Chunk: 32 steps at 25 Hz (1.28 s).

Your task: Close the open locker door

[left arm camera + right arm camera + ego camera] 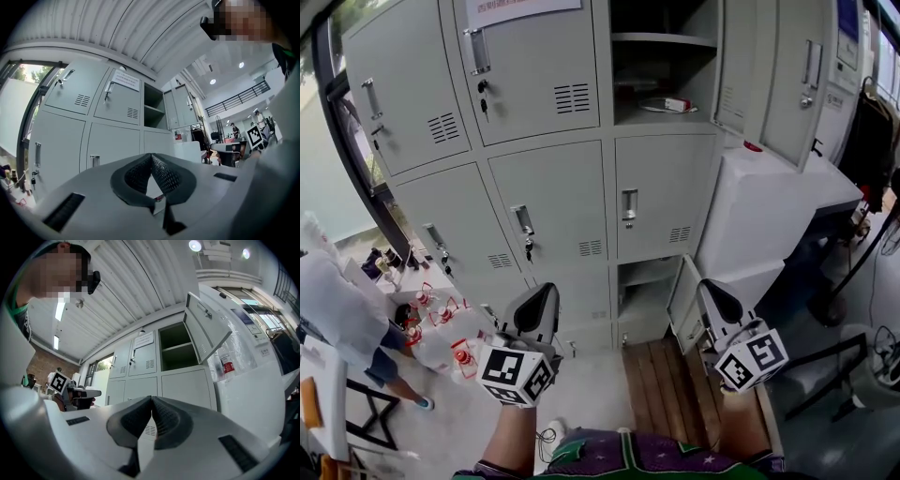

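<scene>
Left gripper (549,291), right gripper (707,286): jaws together; upper locker door (787,70) open.

Soft, even daylight fills the head view: the grey locker bank (553,187) is brightly and flatly lit, with only faint shadows under its handles. Left of the locker bank, a window (311,187) is washed out pale. The open compartment (661,66) at the locker bank's upper right is darker inside than the doors around it. Straight lines bow strongly toward the edges. Both gripper views sit in a circle with black corners, and the locker bank leans and curves there. Above it, ceiling lights (194,245) flare white in the right gripper view, and the open door (206,333) catches their light.
</scene>
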Tool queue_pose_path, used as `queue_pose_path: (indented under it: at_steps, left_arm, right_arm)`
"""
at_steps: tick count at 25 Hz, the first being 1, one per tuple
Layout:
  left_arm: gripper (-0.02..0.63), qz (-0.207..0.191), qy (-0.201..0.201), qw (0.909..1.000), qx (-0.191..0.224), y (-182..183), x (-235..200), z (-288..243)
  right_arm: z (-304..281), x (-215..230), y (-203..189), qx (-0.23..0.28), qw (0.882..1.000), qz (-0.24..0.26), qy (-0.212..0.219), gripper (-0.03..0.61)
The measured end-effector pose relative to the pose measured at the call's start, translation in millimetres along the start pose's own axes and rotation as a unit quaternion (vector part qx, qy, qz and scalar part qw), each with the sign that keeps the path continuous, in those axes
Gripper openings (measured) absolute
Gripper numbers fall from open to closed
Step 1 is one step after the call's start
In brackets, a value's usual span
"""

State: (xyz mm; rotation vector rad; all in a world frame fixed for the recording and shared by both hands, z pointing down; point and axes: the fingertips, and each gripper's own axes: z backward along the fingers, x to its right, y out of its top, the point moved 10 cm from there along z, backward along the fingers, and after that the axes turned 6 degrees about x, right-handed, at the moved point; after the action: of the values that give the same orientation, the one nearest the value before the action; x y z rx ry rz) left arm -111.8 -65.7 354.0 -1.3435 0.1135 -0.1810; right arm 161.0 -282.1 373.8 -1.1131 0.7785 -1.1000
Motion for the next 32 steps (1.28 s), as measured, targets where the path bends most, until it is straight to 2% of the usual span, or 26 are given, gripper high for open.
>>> queue_pose_path:
  at_steps: [1, 3, 7, 11, 13, 19, 32]
  left_arm:
    - [0.021, 0.0, 0.001, 1.0, 0.0, -1, 0, 0]
    - [0.021, 0.001, 0.002, 1.0, -0.001, -4, 1, -1]
    - [0.021, 0.003, 0.001, 1.0, -0.006, -5, 5, -5]
    - [0.021, 0.004, -0.006, 0.9999, -0.008, -11, 10, -10]
    - [0.021, 0.004, -0.012, 0.9999, -0.008, -15, 12, -14]
    - [0.021, -0.001, -0.023, 0.9996, -0.013, -25, 20, -28]
    - [0.021, 0.005, -0.039, 0.9989, -0.025, -48, 34, -54]
  right_arm:
    - [-1, 0, -1, -0.003, 1.0, -0.001, 0.004, 0.008]
    - [-2, 0, -4, -0.013, 1.0, -0.003, 0.016, 0.139]
    - [1, 4, -12, -0.028, 0.999, -0.003, 0.024, 0.245]
    - [2, 11, -22, -0.043, 0.999, 0.019, 0.023, 0.404]
    - [4, 16, -27, -0.051, 0.998, 0.026, 0.017, 0.426]
    - [13, 37, -46, -0.07, 0.997, 0.031, -0.009, 0.428]
    - [36, 93, -119, -0.148, 0.987, 0.021, -0.066, 0.398]
